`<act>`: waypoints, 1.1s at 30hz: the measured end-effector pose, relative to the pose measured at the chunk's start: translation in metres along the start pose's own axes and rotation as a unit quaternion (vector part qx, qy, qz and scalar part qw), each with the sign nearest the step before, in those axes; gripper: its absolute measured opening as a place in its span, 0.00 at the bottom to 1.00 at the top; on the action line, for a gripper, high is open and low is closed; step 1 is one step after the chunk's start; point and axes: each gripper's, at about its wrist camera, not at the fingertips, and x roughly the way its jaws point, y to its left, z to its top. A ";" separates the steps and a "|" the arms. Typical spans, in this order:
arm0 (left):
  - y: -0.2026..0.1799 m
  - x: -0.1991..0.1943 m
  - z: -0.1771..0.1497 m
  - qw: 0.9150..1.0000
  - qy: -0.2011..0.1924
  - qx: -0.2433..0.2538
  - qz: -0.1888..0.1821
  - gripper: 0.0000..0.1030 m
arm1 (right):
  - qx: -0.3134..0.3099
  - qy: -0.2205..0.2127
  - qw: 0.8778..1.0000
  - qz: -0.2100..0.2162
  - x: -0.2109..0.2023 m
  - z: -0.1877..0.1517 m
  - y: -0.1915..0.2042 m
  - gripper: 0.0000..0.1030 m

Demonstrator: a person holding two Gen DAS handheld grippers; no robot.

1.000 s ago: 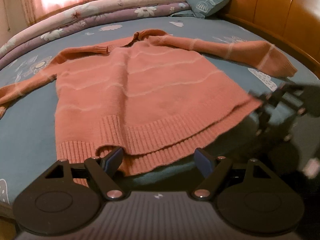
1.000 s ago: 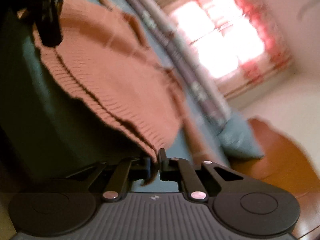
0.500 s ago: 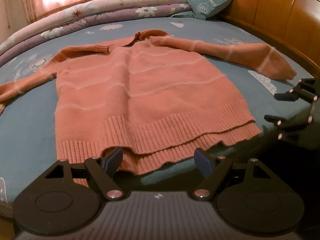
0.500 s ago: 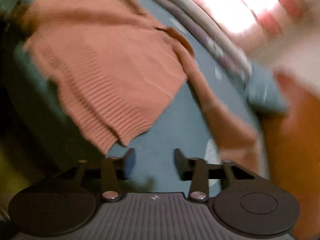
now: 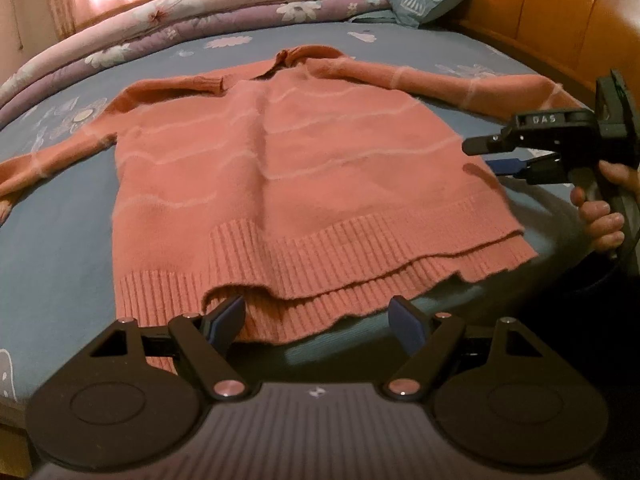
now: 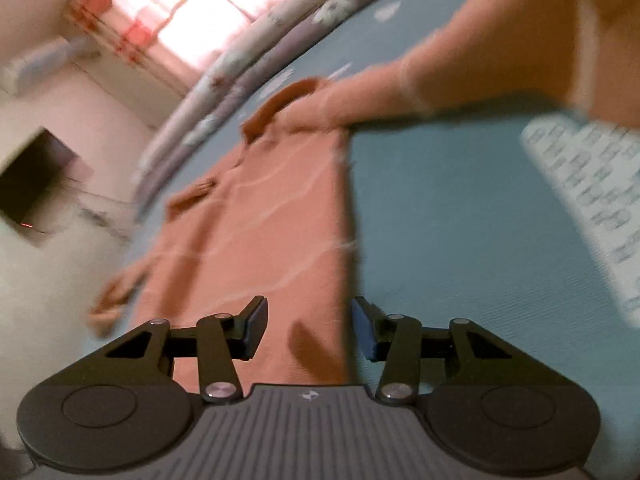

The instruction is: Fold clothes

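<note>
Fingers of both the left gripper (image 5: 316, 322) and the right gripper (image 6: 310, 328) gape empty over the striped salmon-pink knitted sweater (image 5: 288, 184) lying flat on the blue bedsheet (image 5: 52, 248), so a shallow pinch risks catching one hem layer only.

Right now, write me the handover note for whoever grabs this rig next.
Left claw: open, empty, at the near hem of the sweater.
Right claw: open, nothing gripped, over the sweater's side edge; a hand holds it at the right of the bed.
Sweater: spread flat on the blue bedsheet, collar toward the rolled quilt, both sleeves stretched outward.
Done: garment laid out.
Left: all folds; no sleeve or side is folded in yet.
</note>
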 end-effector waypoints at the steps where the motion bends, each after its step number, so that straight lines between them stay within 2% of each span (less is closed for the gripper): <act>1: 0.000 0.001 0.000 1.000 0.002 0.000 0.001 0.77 | 0.005 -0.001 1.000 0.008 0.002 0.000 -0.002 0.51; 3: -0.001 0.003 0.000 1.000 0.004 0.002 0.001 0.77 | 0.016 0.001 1.000 0.019 0.004 0.000 -0.004 0.49; 4: -0.002 0.003 0.000 1.000 0.004 0.004 -0.001 0.77 | 0.023 0.006 0.999 0.024 0.003 -0.001 -0.005 0.43; 5: -0.002 0.003 -0.001 1.000 0.005 0.006 -0.002 0.77 | 0.027 0.013 0.999 0.026 0.003 -0.002 -0.006 0.29; 7: -0.002 0.004 -0.001 1.000 0.005 0.006 -0.002 0.77 | 0.017 0.019 1.000 0.009 0.004 -0.004 -0.007 0.13; 11: -0.002 0.004 -0.001 1.000 0.008 0.007 0.002 0.77 | 0.007 -0.007 1.000 -0.009 -0.011 -0.002 0.003 0.09; 14: 0.000 0.002 -0.002 1.000 0.006 0.003 0.003 0.77 | -0.034 -0.022 0.999 -0.029 -0.024 0.005 0.025 0.09; 15: 0.002 0.002 -0.002 1.000 0.004 0.001 0.003 0.77 | -0.057 -0.018 0.997 -0.051 -0.023 0.005 0.032 0.09; 19: 0.008 -0.003 -0.002 1.000 -0.004 -0.008 -0.001 0.77 | -0.138 0.029 0.976 -0.169 -0.004 -0.008 0.049 0.15; 21: 0.014 -0.010 -0.002 1.000 -0.012 -0.010 -0.007 0.77 | -0.154 0.017 0.968 -0.196 -0.008 -0.015 0.056 0.23; 22: 0.018 -0.014 -0.002 1.000 -0.017 -0.012 -0.009 0.77 | -0.158 0.008 0.966 -0.207 -0.012 -0.018 0.060 0.34; 24: 0.033 -0.024 0.001 0.999 -0.029 -0.026 -0.021 0.77 | -0.167 -0.028 0.959 -0.225 -0.027 -0.026 0.071 0.39; 27: 0.063 -0.039 0.008 0.996 -0.051 -0.058 -0.035 0.77 | -0.183 -0.068 0.956 -0.219 -0.049 -0.038 0.090 0.51; 28: 0.076 -0.043 0.011 0.995 -0.060 -0.073 -0.035 0.77 | -0.190 -0.070 0.957 -0.209 -0.051 -0.043 0.095 0.59; 31: 0.118 -0.047 0.022 0.987 -0.089 -0.132 -0.034 0.77 | -0.218 -0.066 0.956 -0.186 -0.047 -0.059 0.113 0.60; 33: 0.151 -0.039 0.031 0.977 -0.104 -0.180 -0.041 0.74 | -0.228 -0.057 0.957 -0.168 -0.037 -0.067 0.120 0.60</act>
